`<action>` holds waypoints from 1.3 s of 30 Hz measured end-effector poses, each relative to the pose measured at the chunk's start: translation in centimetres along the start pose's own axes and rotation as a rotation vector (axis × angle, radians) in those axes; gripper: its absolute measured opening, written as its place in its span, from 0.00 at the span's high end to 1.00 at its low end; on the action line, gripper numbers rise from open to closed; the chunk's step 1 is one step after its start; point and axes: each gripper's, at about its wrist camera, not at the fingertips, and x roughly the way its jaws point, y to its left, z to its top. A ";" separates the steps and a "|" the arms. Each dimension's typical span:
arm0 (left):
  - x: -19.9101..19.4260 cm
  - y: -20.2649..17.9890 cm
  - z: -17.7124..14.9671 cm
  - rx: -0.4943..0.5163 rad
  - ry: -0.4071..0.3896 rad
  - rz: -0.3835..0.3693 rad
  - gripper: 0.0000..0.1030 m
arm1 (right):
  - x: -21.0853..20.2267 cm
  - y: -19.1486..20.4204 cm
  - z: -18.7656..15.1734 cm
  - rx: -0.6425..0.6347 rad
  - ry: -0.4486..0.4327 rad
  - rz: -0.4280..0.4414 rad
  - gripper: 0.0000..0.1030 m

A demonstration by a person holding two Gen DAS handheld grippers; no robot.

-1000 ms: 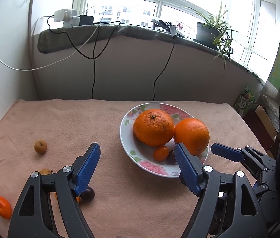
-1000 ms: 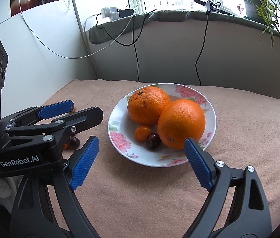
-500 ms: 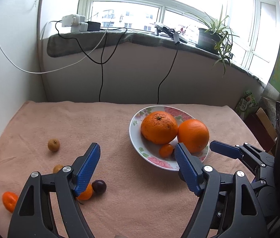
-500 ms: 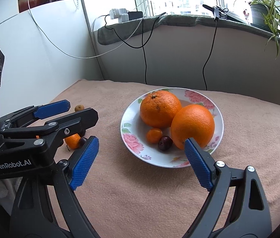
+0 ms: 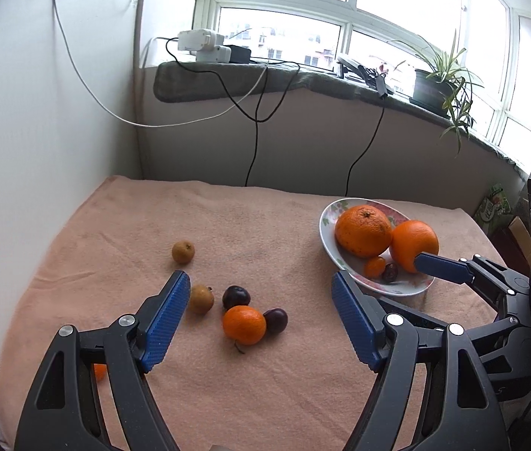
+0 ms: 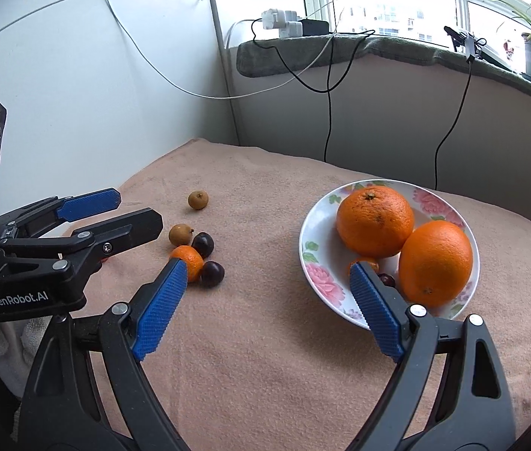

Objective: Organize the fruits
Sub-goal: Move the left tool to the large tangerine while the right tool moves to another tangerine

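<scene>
Both views have swung left since a second ago, so the loose fruit is now centred: a mandarin (image 5: 244,324) touching 2 dark plums (image 5: 236,296), with 2 brownish longans (image 5: 183,251) nearby on the pink towel (image 5: 265,225). The floral plate (image 6: 312,240) holds 2 big oranges (image 6: 375,221). Left gripper (image 5: 261,321) and right gripper (image 6: 265,310) both gape wide, empty.

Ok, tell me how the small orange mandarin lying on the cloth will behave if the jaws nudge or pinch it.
The small round orange mandarin will probably roll if nudged, and would likely bump the two dark plums touching it. The soft pinkish cloth should damp that roll somewhat. Its skin looks pliant, so a firm pinch may dent it.
</scene>
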 end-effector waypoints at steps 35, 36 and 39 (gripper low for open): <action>0.4 13.1 -6.6 -0.281 0.123 0.114 0.44 | 10.3 7.1 1.1 -0.237 0.206 0.166 0.51; 0.5 13.2 -6.6 -0.281 0.125 0.113 0.45 | 10.5 7.1 1.1 -0.240 0.213 0.166 0.51; 0.8 13.2 -6.7 -0.277 0.132 0.112 0.46 | 11.0 7.2 0.9 -0.252 0.226 0.164 0.52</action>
